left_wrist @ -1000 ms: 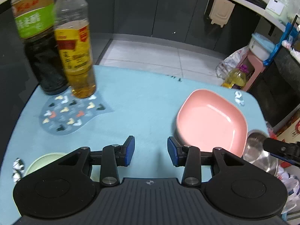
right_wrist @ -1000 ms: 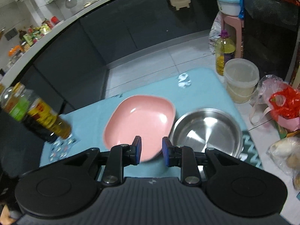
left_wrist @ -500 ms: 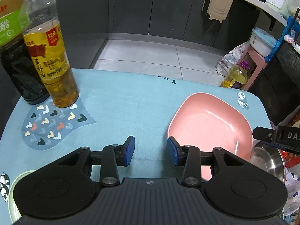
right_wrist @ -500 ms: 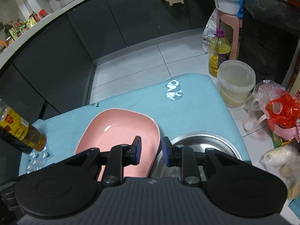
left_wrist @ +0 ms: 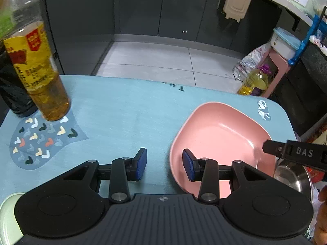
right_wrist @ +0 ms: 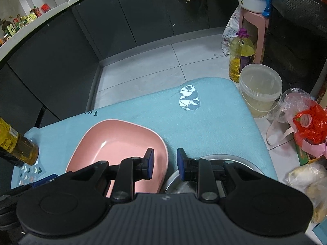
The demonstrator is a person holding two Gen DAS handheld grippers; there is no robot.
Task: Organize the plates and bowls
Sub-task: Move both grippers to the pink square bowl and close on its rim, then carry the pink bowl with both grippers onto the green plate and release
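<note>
The counter (left_wrist: 126,110), covered by a light blue cloth with a small panda print near its far right corner, carries everything. On its right half lies the pink rounded-square plate (left_wrist: 222,134), the landmark here: shallow, glossy, with a raised rim, a flat centre that catches a streak of light, and nothing in it. Just to the plate's right, touching or nearly touching its rim, sits a round stainless-steel bowl (right_wrist: 206,181), shiny inside and mostly hidden behind the right gripper. Well to the plate's left stands a clear plastic bottle of amber oil with a yellow and red label (left_wrist: 38,75) on a grey-blue mat patterned with small hearts (left_wrist: 43,140), and a dark bottle (left_wrist: 12,94) stands just behind it. At the near left corner, far from the plate, a pale green round dish (left_wrist: 8,216) shows only its rim.

The left gripper (left_wrist: 164,164) hovers over the plate's near left edge, its blue-padded jaws wide apart and holding nothing. The right gripper (right_wrist: 164,164) hangs above the seam between plate and steel bowl, its jaws parted by a moderate gap, gripping nothing.
</note>
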